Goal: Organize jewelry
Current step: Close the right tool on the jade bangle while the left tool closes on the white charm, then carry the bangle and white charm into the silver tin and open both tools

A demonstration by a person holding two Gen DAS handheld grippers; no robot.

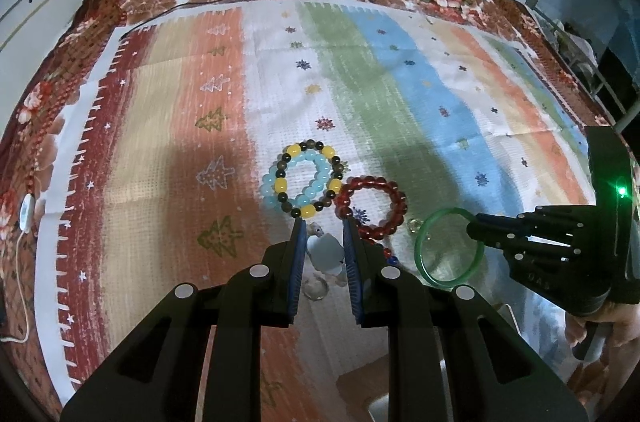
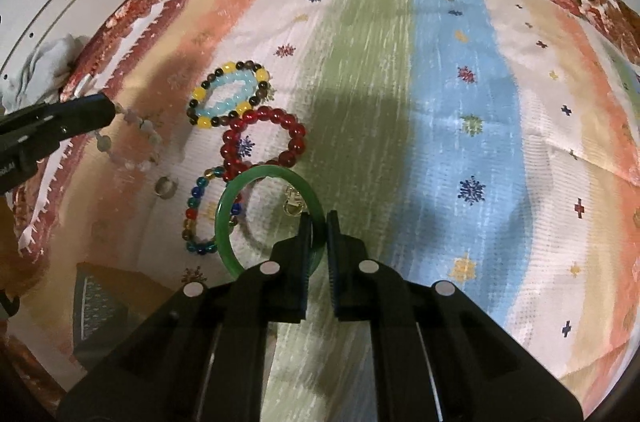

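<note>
Two grips are set: your right gripper (image 2: 318,226) clamps the green bangle (image 2: 236,198) for transfer, and your left gripper (image 1: 325,230) pinches the pale bead strand (image 2: 138,126), clear of the cloth (image 2: 460,102).

Multicoloured bracelet (image 2: 204,212) (partly behind bangle (image 2: 240,190))

Both black grippers (image 1: 324,222) (image 2: 319,222) have blue-padded fingers (image 1: 298,234), silver round screws and 1 green light.

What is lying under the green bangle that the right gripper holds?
Under the green bangle, the multicolour bead bracelet and a small clear charm lie on the cloth. The bangle's rim hides some beads.
</note>
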